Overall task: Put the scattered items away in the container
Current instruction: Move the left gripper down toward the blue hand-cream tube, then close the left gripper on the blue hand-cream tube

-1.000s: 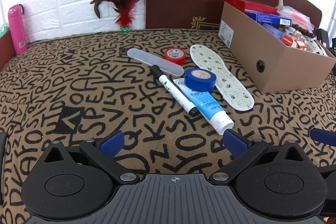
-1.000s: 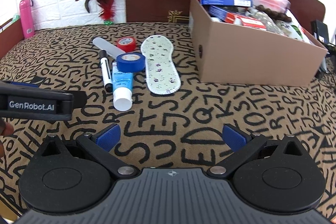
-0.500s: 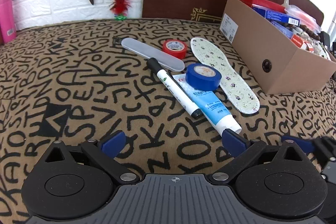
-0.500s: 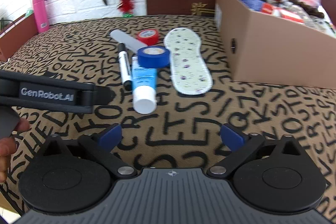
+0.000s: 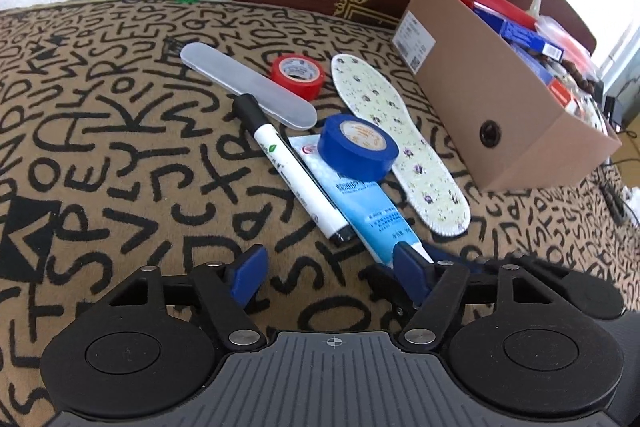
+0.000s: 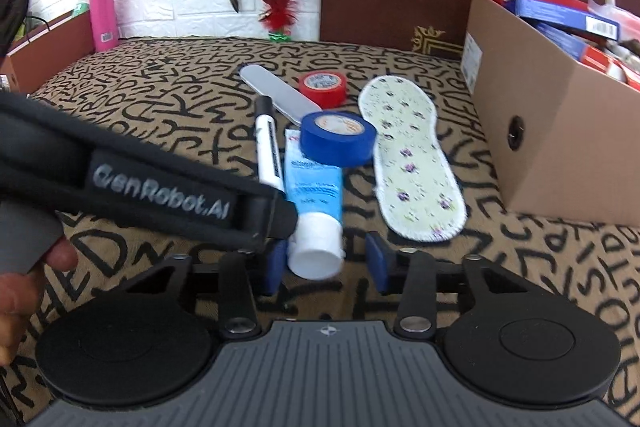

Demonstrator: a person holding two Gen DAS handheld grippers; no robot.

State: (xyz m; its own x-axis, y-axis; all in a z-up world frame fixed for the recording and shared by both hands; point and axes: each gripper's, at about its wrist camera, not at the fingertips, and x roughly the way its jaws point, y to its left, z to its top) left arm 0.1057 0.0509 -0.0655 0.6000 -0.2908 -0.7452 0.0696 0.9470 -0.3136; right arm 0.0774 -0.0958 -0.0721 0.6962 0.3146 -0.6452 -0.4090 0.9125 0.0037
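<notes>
Closing around white-capped blue plastic tube [image 6: 314, 205] at twelve o'clock, right gripper [image 6: 326, 261] jaws not yet pinching; left gripper [image 5: 326, 269] jaws narrowing over nothing, toward marker.

On the letter-patterned cloth lay a blue-and-white tube [image 6: 314, 203], white cap nearest the cameras. A blue tape roll [image 5: 358, 146] sat on the tube's far end. A black-capped white marker [image 5: 294, 173] lay alongside it. Farther back lay a translucent oblong case [image 5: 248, 91] and a red tape roll [image 5: 298, 75] — a floral insole [image 5: 400, 143] beside them. The open cardboard box [image 5: 500, 115] stood to the right, already holding packets.
</notes>
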